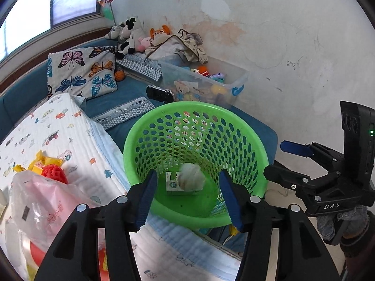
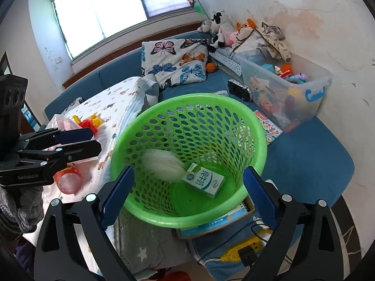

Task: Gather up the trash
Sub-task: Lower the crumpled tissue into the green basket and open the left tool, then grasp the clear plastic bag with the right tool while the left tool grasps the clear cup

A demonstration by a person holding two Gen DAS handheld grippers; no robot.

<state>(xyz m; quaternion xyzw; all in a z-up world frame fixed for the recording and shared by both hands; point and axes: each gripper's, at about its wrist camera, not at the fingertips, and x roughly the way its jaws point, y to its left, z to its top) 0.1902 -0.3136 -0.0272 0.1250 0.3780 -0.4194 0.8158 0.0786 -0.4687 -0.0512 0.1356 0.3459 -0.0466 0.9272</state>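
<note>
A green perforated basket (image 1: 194,105) (image 2: 187,98) stands on the bed's edge. Inside it lie a green-and-white milk carton (image 1: 172,185) (image 2: 204,180) and a white crumpled tissue (image 1: 192,176), which looks blurred against the inner wall in the right wrist view (image 2: 161,164). My left gripper (image 1: 190,199) hangs over the basket's near rim, open, with nothing between its blue pads (image 1: 147,196). It also shows at the left of the right wrist view (image 2: 95,141). My right gripper (image 2: 188,194) is open wide over the near rim, empty, and shows in the left wrist view (image 1: 284,161).
A pink plastic bag (image 1: 42,201), a red crinkled item (image 1: 55,173) and yellow wrappers (image 2: 93,118) lie on the printed blanket (image 1: 70,128). A red bottle (image 2: 68,179) lies there too. A clear toy bin (image 2: 293,86) is behind; books (image 2: 218,224) and a yellow power strip (image 2: 241,250) lie below.
</note>
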